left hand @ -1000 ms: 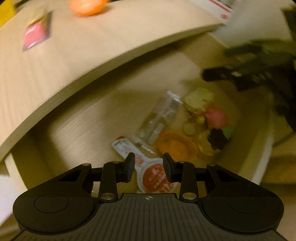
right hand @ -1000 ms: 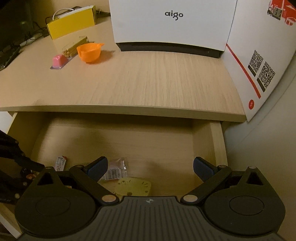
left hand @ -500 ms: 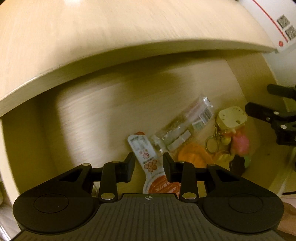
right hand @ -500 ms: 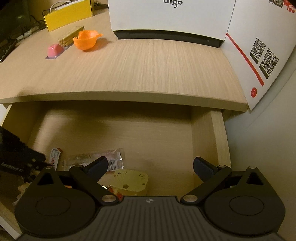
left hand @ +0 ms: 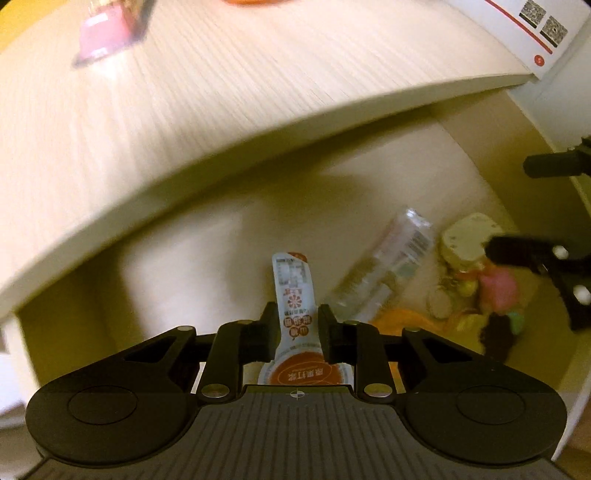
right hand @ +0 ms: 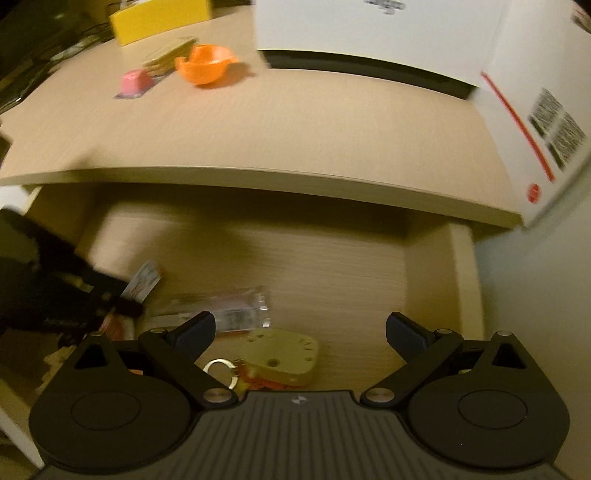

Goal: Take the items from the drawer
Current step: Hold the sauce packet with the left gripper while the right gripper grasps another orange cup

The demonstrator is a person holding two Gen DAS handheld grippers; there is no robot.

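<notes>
The open wooden drawer [right hand: 332, 266] holds several small items. My left gripper [left hand: 297, 325] points steeply down into its left part; its jaws are closing, with the pads pressing the neck of a white and orange sachet [left hand: 295, 295] that stands up between them. In the right wrist view the sachet [right hand: 144, 280] sticks out of the dark left gripper [right hand: 123, 301]. A clear wrapped packet [left hand: 391, 269] lies just right of it. My right gripper [right hand: 300, 328] hangs wide open over a cream keychain disc [right hand: 288, 354], with nothing between its fingers [left hand: 524, 253].
Pink, orange and dark trinkets [left hand: 498, 288] are heaped in the drawer's near right corner. The desk top [right hand: 295, 125] overhangs the drawer and carries an orange bowl [right hand: 208, 64], a pink item [right hand: 133, 83], a yellow box [right hand: 159, 18] and a white box [right hand: 369, 29].
The left jaws have narrowed from a loose gap onto the sachet, which now stands more upright between them. The right gripper stays wide open over the drawer with a slightly shifted view.
</notes>
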